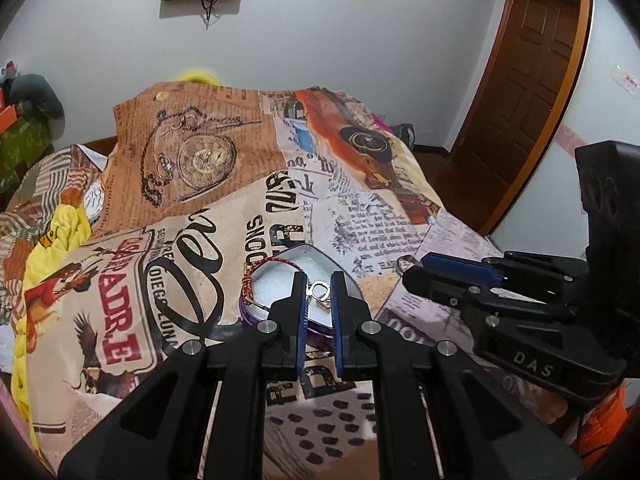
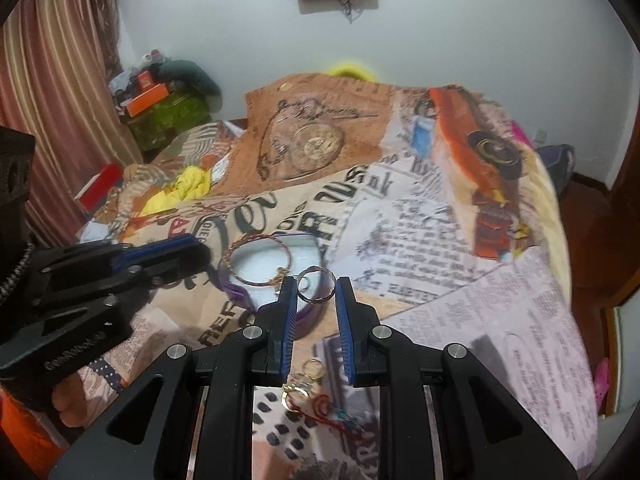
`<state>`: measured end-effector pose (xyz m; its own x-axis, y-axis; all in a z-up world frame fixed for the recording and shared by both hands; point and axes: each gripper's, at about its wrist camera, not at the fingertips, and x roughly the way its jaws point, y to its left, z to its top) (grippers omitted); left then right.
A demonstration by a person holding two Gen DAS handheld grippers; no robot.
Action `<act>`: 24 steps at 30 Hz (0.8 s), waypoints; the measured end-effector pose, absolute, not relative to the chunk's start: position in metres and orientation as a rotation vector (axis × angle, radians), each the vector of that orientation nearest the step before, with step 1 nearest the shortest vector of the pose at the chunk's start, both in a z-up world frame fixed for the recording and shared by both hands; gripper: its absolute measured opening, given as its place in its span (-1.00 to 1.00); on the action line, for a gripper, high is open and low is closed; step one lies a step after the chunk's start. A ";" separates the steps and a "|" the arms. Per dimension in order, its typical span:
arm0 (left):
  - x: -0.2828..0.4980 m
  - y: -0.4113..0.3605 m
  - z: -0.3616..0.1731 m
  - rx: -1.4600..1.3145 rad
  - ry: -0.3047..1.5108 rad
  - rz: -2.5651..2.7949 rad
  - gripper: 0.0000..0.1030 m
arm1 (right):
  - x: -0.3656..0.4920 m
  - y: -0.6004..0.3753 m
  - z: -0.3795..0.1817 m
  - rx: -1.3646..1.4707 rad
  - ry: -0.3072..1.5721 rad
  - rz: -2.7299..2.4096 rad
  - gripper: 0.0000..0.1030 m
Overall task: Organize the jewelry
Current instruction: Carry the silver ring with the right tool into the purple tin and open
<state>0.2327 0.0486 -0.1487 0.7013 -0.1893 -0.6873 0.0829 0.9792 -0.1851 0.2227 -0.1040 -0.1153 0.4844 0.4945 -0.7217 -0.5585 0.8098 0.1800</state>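
The left gripper pinches a small silver ring between its fingertips, above the open purple tin on the printed bedspread. The right gripper is clamped on a larger metal ring, beside the tin where a braided bangle rests. 1 cluster of loose jewelry lies on the bedspread under the right gripper.

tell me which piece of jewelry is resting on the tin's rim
The woven bangle: it lies across the rim of the tin. The silver ring is in the right tongs; the earrings lie on the bedspread.
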 end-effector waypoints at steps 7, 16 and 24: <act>0.252 0.062 -0.169 -0.156 0.828 -0.134 -0.82 | 0.232 -0.086 -0.128 -0.140 0.870 0.669 -0.66; 0.269 0.076 -0.184 -0.174 0.861 -0.135 -0.82 | 0.250 -0.071 -0.138 -0.191 0.895 0.704 -0.66; 0.274 0.077 -0.184 -0.160 0.858 -0.140 -0.82 | 0.258 -0.055 -0.143 -0.260 0.893 0.731 -0.66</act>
